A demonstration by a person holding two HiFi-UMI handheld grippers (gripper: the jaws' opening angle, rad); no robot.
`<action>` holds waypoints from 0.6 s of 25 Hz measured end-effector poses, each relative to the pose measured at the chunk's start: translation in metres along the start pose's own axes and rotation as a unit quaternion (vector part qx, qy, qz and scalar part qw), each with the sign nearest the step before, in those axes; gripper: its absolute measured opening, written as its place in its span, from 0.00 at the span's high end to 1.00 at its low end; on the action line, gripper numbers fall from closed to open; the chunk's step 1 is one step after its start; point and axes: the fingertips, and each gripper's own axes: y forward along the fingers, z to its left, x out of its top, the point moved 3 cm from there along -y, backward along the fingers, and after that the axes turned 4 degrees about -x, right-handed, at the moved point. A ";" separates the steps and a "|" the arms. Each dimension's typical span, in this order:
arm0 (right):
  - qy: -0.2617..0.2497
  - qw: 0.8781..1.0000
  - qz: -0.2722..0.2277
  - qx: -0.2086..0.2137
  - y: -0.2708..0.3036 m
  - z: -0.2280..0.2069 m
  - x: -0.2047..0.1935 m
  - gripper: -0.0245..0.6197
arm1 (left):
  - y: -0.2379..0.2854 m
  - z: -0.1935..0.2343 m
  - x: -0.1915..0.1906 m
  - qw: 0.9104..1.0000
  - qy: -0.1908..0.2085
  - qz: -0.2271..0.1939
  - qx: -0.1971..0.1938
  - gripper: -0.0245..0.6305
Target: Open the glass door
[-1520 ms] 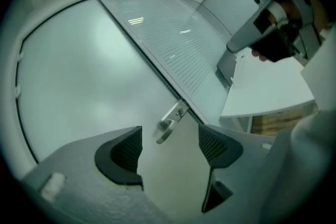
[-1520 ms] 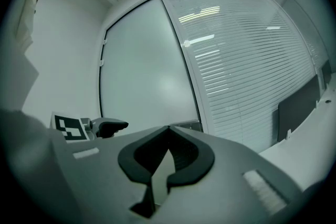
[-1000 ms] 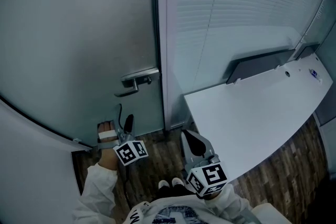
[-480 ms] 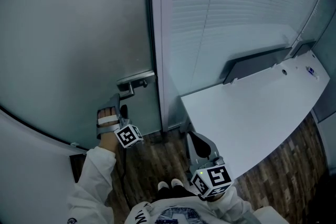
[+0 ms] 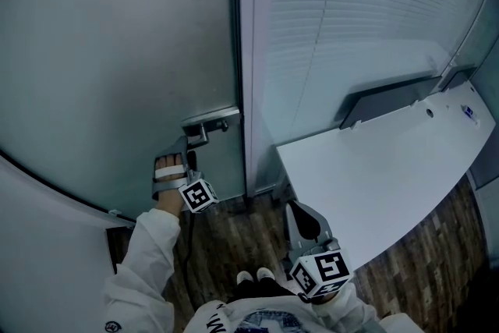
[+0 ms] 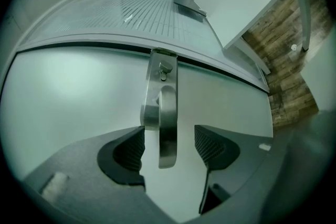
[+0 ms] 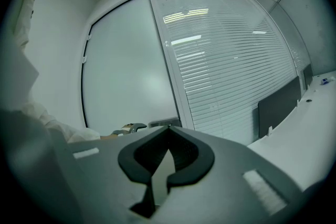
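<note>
Left hand-held gripper (image 6: 169, 145), jaws closing, straddles the lever (image 6: 167, 128) without yet pinching it. The door (image 5: 117, 51) is shut against its frame. Right hand-held gripper (image 7: 167, 131), pressed together, is empty. Gripping, turning and pulling are all left.

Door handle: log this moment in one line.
left gripper: jaws closing, handle between, not yet gripped | right gripper: shut, empty | door: closed
</note>
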 end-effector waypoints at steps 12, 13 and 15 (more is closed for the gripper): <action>0.004 1.000 0.005 0.000 0.000 0.002 0.000 0.95 | 0.005 0.005 -0.003 1.000 0.025 0.007 0.007 0.76; 0.004 1.000 0.006 0.000 0.001 0.001 -0.002 0.95 | 0.005 0.004 -0.003 1.000 0.028 0.008 0.008 0.78; 0.003 1.000 0.008 -0.001 0.001 0.000 -0.004 0.95 | 0.006 0.002 -0.004 0.999 0.032 0.011 0.010 0.80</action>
